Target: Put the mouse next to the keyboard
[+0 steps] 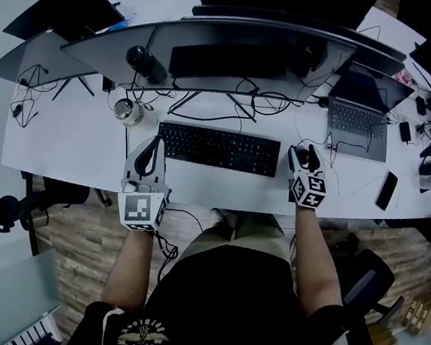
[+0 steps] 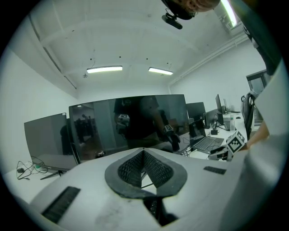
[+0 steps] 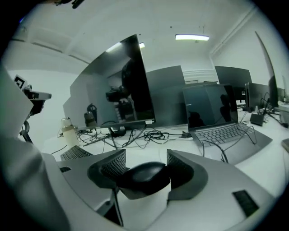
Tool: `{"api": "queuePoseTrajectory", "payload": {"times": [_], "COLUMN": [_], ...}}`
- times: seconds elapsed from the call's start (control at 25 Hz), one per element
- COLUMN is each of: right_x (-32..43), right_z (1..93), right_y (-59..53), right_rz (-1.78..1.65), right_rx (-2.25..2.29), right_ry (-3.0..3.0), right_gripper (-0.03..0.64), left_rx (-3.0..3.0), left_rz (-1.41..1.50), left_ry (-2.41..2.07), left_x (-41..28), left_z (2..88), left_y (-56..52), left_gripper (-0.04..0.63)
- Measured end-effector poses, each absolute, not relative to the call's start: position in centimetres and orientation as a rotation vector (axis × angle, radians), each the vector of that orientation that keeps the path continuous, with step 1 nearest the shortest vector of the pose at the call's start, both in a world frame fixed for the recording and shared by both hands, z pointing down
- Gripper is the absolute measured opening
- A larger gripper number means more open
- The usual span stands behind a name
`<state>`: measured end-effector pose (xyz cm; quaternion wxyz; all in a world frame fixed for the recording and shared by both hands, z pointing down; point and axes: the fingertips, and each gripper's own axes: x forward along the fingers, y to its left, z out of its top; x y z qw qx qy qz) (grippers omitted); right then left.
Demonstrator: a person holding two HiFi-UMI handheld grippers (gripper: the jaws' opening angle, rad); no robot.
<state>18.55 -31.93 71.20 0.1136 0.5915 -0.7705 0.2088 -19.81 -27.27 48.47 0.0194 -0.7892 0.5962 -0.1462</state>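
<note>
A black keyboard (image 1: 218, 149) lies on the white desk (image 1: 73, 136) in front of me. The black mouse (image 1: 304, 150) is just off the keyboard's right end, and my right gripper (image 1: 303, 158) is shut on it. In the right gripper view the mouse (image 3: 144, 173) fills the gap between the two pads (image 3: 114, 169), just above the desk. My left gripper (image 1: 154, 144) is at the keyboard's left end. The left gripper view shows its fingertips (image 2: 143, 152) meeting, shut with nothing between them.
A wide curved monitor (image 1: 237, 47) stands behind the keyboard over tangled cables (image 1: 247, 102). An open laptop (image 1: 359, 118) sits at the right, with a phone (image 1: 387, 190) nearer the desk edge. At the left stand a small jar (image 1: 127, 109) and a black cylinder (image 1: 144, 63).
</note>
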Motion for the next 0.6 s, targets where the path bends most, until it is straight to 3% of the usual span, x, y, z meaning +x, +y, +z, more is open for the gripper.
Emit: {"api": "queuePoseTrajectory", "payload": {"times": [0.12,0.16,0.4,0.6], "right_x": [19.7,20.1,20.0,18.9], "right_z": [73.3,73.9,74.5,69.6], "right_y": [-29.8,-29.1,-27.0,-26.3], "right_rz": [0.66,0.677,0.686,0.582], "right_rx": [1.748,1.755,1.732,1.743], "right_ry": [-2.157,-2.122,-2.081,-2.168], "right_gripper": [0.26,0.211,0.213,0.215], "left_rx": [-2.453,-2.456,-2.465,-2.472], "left_rz": [-0.447,-0.442,-0.417,-0.373], "left_ry": [1.84,1.835,1.813,1.809], "left_x": [-19.9,-19.9,-20.4,-21.0], "left_z": [48.3,48.2,47.7,47.0], "left_y": [-27.0,-26.9,-26.4,-25.9], "left_gripper": [0.002,0.002,0.002,0.002]}}
